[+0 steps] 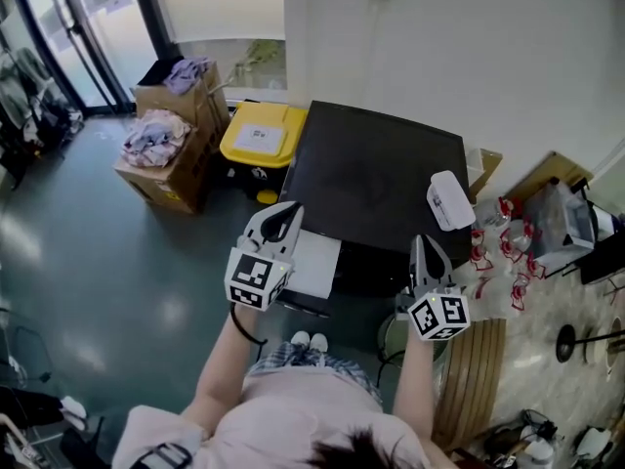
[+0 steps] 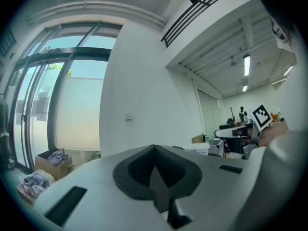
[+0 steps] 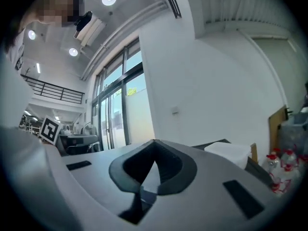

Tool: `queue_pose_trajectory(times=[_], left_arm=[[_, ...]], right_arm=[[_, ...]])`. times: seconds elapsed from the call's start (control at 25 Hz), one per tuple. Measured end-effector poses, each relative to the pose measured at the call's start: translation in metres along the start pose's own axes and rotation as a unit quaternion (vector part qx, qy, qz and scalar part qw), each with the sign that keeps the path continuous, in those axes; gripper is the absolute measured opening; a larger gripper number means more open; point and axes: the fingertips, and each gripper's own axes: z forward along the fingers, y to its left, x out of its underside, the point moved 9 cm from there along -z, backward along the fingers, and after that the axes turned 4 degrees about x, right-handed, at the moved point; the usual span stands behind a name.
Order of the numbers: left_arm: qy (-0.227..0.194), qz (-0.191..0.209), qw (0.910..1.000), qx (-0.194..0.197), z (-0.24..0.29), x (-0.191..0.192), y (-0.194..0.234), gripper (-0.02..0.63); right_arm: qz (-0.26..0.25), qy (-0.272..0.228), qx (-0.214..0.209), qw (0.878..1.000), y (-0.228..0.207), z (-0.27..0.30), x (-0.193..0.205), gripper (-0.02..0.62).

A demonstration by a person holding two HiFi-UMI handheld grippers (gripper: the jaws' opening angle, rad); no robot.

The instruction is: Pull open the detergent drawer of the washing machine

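Observation:
The washing machine (image 1: 381,179) has a flat black top and stands against the white wall. At its front left corner a white drawer (image 1: 314,265) juts out towards me. My left gripper (image 1: 285,218) hangs over that drawer, pointing level at the machine, shut with nothing in it. My right gripper (image 1: 421,247) is held above the machine's front right edge, also shut and empty. In the left gripper view the left gripper (image 2: 155,148) faces the wall with its pads together. The right gripper view shows the right gripper (image 3: 154,141) the same way.
A white box (image 1: 449,201) lies on the machine's top right corner. A yellow-lidded bin (image 1: 262,137) and cardboard boxes of clothes (image 1: 166,154) stand to the left. Several bottles (image 1: 498,242) and a wooden slatted board (image 1: 474,379) are on the right. My feet are in front of the machine.

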Motion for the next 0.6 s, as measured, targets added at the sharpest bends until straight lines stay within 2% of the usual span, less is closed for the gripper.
queue_pose_trajectory(times=[0.16, 0.6], left_arm=[[-0.012, -0.013, 0.9998, -0.013, 0.002, 0.001, 0.002, 0.026], [-0.005, -0.016, 0.9998, -0.014, 0.007, 0.005, 0.001, 0.025]], right_arm=[[0.001, -0.025, 0.047, 0.999, -0.012, -0.011, -0.004, 0.015], [-0.011, -0.028, 0.091, 0.995, -0.021, -0.017, 0.0, 0.015]])
